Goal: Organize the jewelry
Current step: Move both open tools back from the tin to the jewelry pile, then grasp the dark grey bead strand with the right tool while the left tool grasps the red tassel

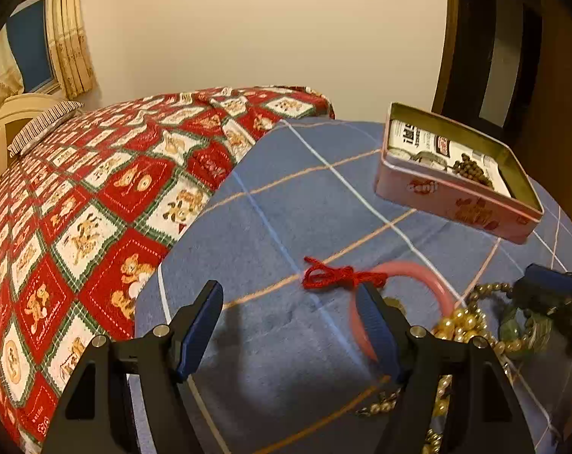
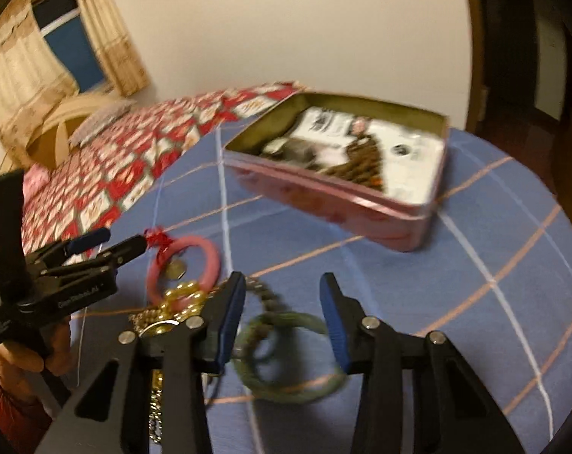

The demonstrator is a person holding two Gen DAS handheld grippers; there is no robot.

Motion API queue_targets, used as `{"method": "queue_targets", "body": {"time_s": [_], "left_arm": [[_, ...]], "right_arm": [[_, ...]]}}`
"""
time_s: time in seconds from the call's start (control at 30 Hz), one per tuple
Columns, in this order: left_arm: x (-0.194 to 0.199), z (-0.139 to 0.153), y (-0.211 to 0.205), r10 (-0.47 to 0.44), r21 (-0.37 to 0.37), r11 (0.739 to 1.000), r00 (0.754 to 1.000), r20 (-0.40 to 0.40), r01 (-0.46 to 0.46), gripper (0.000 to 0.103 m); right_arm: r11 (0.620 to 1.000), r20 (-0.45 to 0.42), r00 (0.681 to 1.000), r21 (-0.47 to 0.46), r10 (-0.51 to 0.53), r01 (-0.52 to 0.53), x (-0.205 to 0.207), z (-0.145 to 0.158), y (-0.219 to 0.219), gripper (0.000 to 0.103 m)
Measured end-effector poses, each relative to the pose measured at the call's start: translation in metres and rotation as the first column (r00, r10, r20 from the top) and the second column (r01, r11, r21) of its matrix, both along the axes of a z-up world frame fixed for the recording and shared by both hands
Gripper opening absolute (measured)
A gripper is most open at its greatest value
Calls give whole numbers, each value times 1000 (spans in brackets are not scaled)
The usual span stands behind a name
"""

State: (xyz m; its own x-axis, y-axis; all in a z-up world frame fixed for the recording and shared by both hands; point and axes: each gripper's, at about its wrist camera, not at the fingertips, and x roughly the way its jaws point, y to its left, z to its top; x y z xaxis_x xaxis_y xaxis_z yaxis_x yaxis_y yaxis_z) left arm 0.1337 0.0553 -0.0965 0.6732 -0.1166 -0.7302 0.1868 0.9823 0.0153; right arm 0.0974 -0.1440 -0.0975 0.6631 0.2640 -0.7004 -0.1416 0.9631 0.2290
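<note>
Pink tin (image 1: 456, 193) sits open on the blue checked blanket (image 1: 278, 204) that covers my end of the bed, well beyond both tongs; inside it I see printed paper and a dark bead string (image 1: 471, 170); in the right view the tin (image 2: 323, 204) is blurred but plainly lidless.

My left tongs (image 1: 289, 325) hang wide over bare blanket, holding nothing; the right blue pad (image 1: 376, 333) sits in front of the near arc of a pink bangle (image 1: 418, 268), and I cannot tell whether it touches; a red yarn knot (image 1: 335, 276) is tied on that bangle; from the right view the left tongs (image 2: 108, 242) reach in from the left, tips just beside the yarn (image 2: 159, 240) and bangle (image 2: 210, 261).

My right tongs (image 2: 282, 325) are also wide and hold nothing; a green bangle (image 2: 286, 386) lies on the blanket (image 2: 456, 265) between and below the pads, smeared by blur; a heap of gold pearls (image 2: 183, 299) lies just left of the left pad, touching the pink bangle; in the left view that heap (image 1: 460, 325) lies beside the green bangle (image 1: 520, 325), with the right tongs (image 1: 550, 287) at the frame edge.

A red teddy-bear quilt (image 1: 96, 196) covers the rest of the bed.
</note>
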Motion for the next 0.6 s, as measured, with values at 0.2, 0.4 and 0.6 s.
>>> {"method": "queue_targets", "body": {"time_s": [0.2, 0.4, 0.6], "left_arm": [[4, -2, -3, -38, -34, 999, 999, -19, 37, 73], [17, -9, -20, -81, -67, 995, 994, -74, 76, 73], [27, -14, -21, -81, -118, 991, 990, -115, 67, 36]], "right_arm": [[994, -69, 997, -93, 42, -48, 10, -19, 21, 25], [998, -31, 999, -53, 17, -19, 1, -9, 11, 13], [998, 70, 997, 55, -34, 30, -10, 19, -8, 13]]}}
